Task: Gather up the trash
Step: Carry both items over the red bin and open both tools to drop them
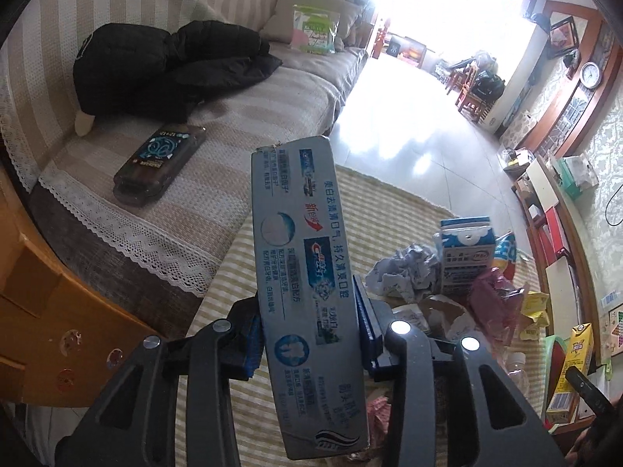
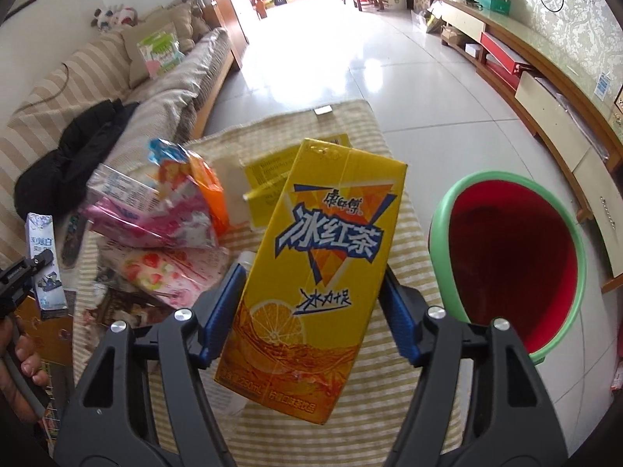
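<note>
Bin [image 2: 440, 233] first: red inside, green rim, standing on the floor at the right of the right wrist view, just beside the desk [image 2: 420, 389], and what shows of its inside is bare. Nothing in it that I can see.

Left tongs [image 1: 307, 334] are pinching a long grey-blue toothpaste box [image 1: 300, 272], blue pads against both its sides, box running up the centre of the left view, clear of the striped desk cloth. Right tongs [image 2: 311, 315] are clamped on a yellow tea carton [image 2: 315, 272], pads on its two sides, carton tilted, centre frame, lifted off the desk with the bin to its right.

The trash pile sits mid-desk: at right of the left view, a crumpled paper [image 1: 405, 272], a blue-and-white milk carton [image 1: 465, 257] upright, pink wrappers [image 1: 494, 299] beside it. In the right view the heap fills the left centre, a strawberry wrapper [image 2: 175, 276] on the near side, touching the pile.

Upper left of the left view: sofa [image 1: 253, 116], with a black jacket [image 1: 167, 66] and a dark case [image 1: 159, 163] on it. A cabinet [image 2: 545, 116] lines the wall at right.
</note>
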`<state>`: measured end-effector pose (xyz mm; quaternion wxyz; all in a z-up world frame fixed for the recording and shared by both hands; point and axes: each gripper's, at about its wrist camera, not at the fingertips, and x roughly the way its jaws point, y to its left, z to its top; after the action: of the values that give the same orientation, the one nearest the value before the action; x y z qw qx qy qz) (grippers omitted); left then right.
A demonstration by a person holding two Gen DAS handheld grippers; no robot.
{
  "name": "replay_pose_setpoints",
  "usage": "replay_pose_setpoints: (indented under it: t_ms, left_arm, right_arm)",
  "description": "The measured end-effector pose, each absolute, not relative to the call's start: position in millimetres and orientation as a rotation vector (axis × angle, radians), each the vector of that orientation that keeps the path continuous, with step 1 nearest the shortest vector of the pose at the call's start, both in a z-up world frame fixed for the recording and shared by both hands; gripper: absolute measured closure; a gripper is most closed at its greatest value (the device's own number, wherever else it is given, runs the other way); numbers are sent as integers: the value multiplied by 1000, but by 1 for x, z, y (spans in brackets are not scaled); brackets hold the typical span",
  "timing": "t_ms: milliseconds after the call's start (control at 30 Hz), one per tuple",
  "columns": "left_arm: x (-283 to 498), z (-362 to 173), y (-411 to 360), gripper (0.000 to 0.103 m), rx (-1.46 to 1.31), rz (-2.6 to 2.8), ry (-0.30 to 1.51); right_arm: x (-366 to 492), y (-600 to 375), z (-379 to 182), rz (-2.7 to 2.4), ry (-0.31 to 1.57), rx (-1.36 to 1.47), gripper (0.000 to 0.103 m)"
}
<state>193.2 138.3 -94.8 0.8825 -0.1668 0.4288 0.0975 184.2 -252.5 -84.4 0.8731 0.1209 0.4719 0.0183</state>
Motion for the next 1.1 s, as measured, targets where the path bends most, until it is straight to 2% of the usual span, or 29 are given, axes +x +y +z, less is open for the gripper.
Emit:
replay_pose_setpoints:
  t_ms: [167, 400, 767, 1100]
  left_arm:
    - [183, -59, 103, 67, -308, 115, 823]
    - [187, -31, 11, 67, -234, -117, 811]
    - [202, -26, -140, 67, -145, -411, 841]
    - [215, -50, -243, 67, -92, -620, 916]
  right_arm:
    - [176, -257, -58, 57, 922, 272, 37]
    - [163, -287, -41, 32, 876, 311, 37]
    - [143, -381, -41, -99, 829, 413, 37]
    - [132, -453, -58, -142, 834, 425, 37]
